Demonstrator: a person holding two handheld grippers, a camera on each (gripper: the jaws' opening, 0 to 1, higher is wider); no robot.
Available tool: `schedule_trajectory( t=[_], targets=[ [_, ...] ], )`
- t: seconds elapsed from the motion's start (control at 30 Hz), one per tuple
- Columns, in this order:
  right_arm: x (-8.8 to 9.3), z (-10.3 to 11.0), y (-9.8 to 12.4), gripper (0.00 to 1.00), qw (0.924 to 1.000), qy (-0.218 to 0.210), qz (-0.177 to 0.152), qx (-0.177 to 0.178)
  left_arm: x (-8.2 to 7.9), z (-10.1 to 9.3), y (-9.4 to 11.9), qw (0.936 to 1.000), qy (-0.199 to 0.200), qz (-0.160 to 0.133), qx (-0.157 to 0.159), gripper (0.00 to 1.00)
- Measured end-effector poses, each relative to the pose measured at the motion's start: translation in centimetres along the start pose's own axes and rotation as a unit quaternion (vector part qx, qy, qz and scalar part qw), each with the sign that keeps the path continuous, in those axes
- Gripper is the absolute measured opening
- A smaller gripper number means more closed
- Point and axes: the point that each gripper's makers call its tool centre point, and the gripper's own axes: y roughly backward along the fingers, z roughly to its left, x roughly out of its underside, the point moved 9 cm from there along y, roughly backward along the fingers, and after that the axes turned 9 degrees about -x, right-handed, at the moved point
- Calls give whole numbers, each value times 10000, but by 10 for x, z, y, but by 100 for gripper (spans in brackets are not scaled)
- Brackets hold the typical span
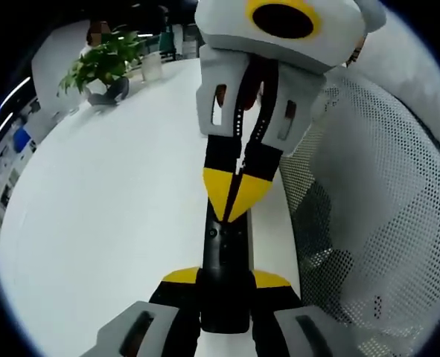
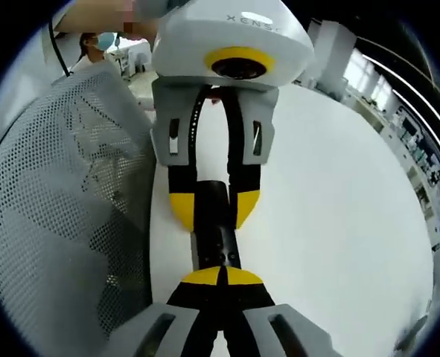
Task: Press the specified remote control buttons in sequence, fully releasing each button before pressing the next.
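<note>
A slim black remote [image 1: 223, 256] lies lengthwise over the edge of the white table [image 1: 108, 208]. My left gripper [image 1: 225, 279] is shut on its near end, a yellow pad on each side. My right gripper [image 1: 234, 199] comes in from the top of the left gripper view, its yellow tips shut together and resting on the remote's upper face. In the right gripper view the same shut tips of the right gripper [image 2: 221, 277] touch the remote [image 2: 218, 239]. Beyond them the left gripper [image 2: 214, 208] clamps its far end. The buttons are too dark to tell apart.
A grey mesh chair back [image 1: 376, 223] stands close beside the table edge and appears again as a chair back [image 2: 56, 208] in the right gripper view. A potted plant [image 1: 104, 63] sits at the table's far end. A person [image 2: 93, 44] stands behind the chair.
</note>
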Motion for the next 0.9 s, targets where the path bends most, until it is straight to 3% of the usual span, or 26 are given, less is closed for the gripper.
schedule_trajectory(
  t=[0.13,0.47,0.63,0.73,0.9],
  targets=[
    [-4,6,-6,0,9996,85,-53,-257,-1,0,0,10000,-24,32,-4,22],
    [-12,9,-9,0,9953,843,384,-270,0,-1,-1,10000,-13,10,-11,22],
    [-16,10,-11,0,9935,968,482,-341,0,0,-1,10000,-32,23,1,22],
    [-17,13,-13,0,9891,1317,597,-284,-1,0,-1,10000,-66,53,14,22],
    [-14,12,-11,0,9931,1058,422,-261,-2,0,-1,9999,-97,85,18,22]
  ],
)
